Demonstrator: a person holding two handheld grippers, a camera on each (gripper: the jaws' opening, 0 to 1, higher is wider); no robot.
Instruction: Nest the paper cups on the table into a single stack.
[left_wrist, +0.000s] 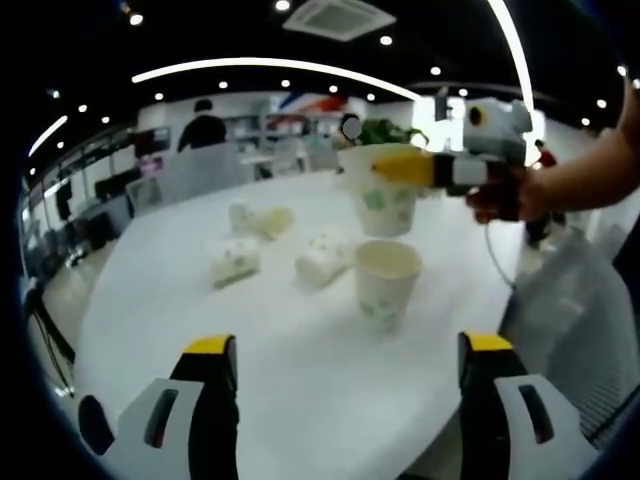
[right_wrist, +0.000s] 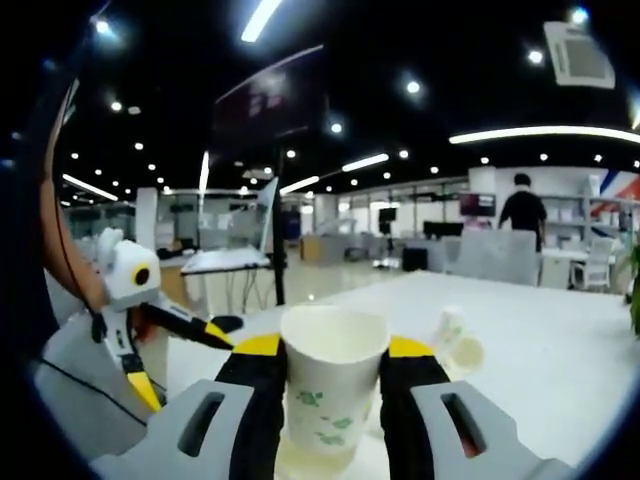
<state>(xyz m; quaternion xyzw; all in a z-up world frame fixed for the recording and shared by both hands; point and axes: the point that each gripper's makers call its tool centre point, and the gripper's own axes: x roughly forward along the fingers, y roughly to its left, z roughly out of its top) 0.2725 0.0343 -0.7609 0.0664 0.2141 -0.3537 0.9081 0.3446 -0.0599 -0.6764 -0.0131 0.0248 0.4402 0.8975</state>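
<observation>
Left gripper (left_wrist: 345, 375): jaws standing wide apart, released, grasping nothing, hovering near the table (left_wrist: 300, 400) edge.

Right gripper (right_wrist: 332, 375): jaws clenching around a held cup (right_wrist: 333, 385), keeping it upright; in the left gripper view this cup is hanging in the air just above an upright cup (left_wrist: 386, 282).

Upright cup: standing on the white table, right of centre, mouth facing up, directly below the held cup and apart from it.

Fallen cups: three lying on their sides to the left, one (left_wrist: 322, 260) nearest the upright cup, one (left_wrist: 233, 262) further left, one (left_wrist: 260, 220) farther back.

Background: a person (left_wrist: 204, 127) standing far off in an office.
</observation>
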